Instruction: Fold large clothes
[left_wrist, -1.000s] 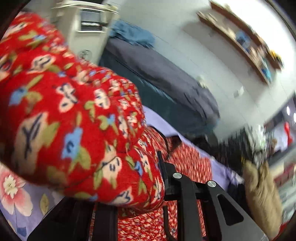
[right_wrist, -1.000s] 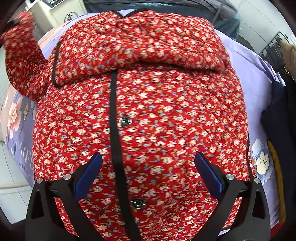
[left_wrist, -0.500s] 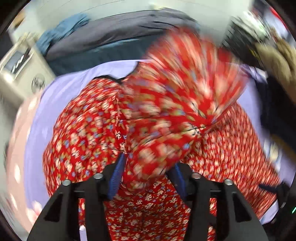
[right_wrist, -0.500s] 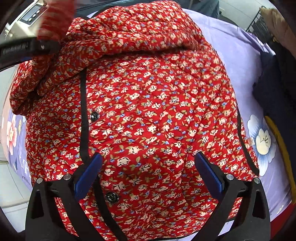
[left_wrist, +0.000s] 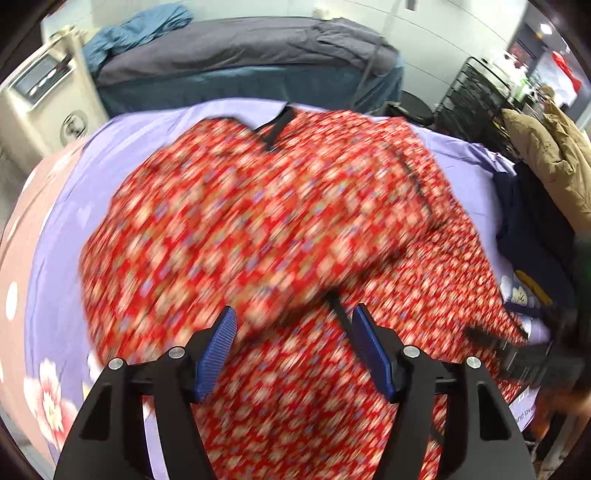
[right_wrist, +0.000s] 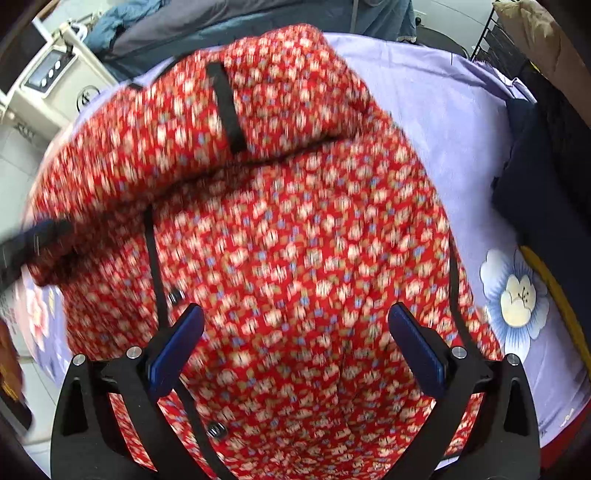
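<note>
Red quilted floral jacket (right_wrist: 295, 240), seemingly sleeve folded across, lilac bedsheet (right_wrist: 443, 110).

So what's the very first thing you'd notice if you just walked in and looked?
The big red flowery jacket, spread over the purple bedsheet and filling the middle of both views. Next, the open left gripper and right gripper, hovering over its near edge.

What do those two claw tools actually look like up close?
Both match: the left gripper and right gripper have angular matte-black frames with cut-out openings, silver round bolt heads, and two flat fingers faced with ribbed dark-blue pads. No cables or sleeves show.
</note>
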